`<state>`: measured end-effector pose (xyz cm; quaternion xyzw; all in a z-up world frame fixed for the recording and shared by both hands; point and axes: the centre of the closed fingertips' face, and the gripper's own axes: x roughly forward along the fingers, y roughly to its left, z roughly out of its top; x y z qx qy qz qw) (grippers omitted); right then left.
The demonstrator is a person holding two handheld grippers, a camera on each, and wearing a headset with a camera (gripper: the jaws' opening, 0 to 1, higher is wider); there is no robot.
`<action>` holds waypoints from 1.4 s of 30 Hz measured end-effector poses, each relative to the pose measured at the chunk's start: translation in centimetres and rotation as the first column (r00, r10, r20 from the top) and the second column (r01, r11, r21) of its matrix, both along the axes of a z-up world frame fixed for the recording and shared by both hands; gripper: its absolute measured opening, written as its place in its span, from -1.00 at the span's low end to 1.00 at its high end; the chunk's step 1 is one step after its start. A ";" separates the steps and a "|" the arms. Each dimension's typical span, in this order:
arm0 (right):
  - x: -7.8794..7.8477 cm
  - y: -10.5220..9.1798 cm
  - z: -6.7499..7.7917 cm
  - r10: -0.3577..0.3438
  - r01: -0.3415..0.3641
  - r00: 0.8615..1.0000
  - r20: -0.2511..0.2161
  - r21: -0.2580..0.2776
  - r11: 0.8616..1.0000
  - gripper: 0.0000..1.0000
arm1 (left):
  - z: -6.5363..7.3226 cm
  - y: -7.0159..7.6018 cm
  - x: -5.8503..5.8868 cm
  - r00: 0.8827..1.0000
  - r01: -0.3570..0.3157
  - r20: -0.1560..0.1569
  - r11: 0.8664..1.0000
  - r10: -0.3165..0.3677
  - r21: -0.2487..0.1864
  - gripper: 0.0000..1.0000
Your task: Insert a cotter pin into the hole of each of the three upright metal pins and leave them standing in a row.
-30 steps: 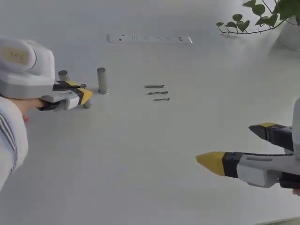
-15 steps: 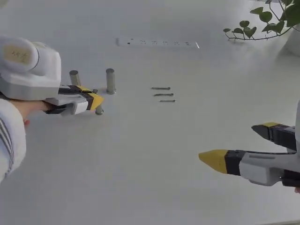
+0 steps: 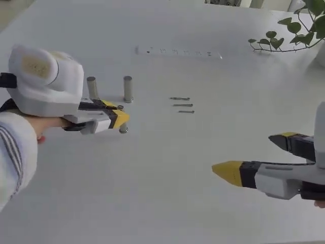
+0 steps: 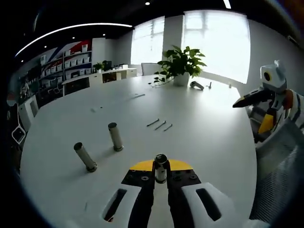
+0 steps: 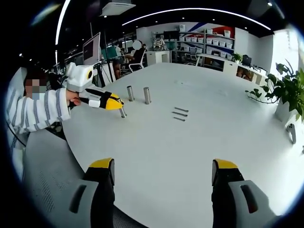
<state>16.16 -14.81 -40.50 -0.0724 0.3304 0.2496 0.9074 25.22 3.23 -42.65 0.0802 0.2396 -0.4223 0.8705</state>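
Observation:
My left gripper [image 3: 121,118] is shut on one upright metal pin [image 3: 123,129], gripped between its yellow tips [image 4: 160,167]. Behind it, two more metal pins [image 3: 92,87] [image 3: 127,89] stand side by side on the white table. To their right lie three cotter pins [image 3: 183,105] in a short column, parallel to each other. My right gripper [image 3: 251,155] hovers open at the near right with nothing between its fingers [image 5: 164,171]. From the right gripper view, the left gripper [image 5: 107,100] holds its pin [image 5: 123,112] in front of the two standing ones [image 5: 137,94].
A white power strip [image 3: 177,52] lies at the back of the table. A potted plant [image 3: 299,25] trails leaves at the back right corner. Bare white tabletop [image 3: 167,162] spreads between the two grippers.
My left gripper has carried its metal pin to the right and nearer, away from the two standing pins. The right gripper has hardly moved.

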 end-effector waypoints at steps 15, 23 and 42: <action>-0.9 -0.9 0.2 -0.013 0.013 1.000 0.012 0.021 1.000 0.64 | -0.8 -2.7 -1.8 0.995 0.090 0.035 0.995 -0.092 0.036 -0.90; -1.1 -0.9 -0.1 -0.013 0.013 1.000 0.005 0.036 0.999 0.64 | -1.4 -4.1 -2.8 0.988 0.148 0.029 0.989 -0.149 0.024 -0.90; -1.2 -0.9 -0.4 -0.013 0.013 1.000 -0.004 0.042 0.999 0.64 | -2.5 -4.7 -3.4 0.989 0.150 -0.003 0.989 -0.150 0.011 -0.90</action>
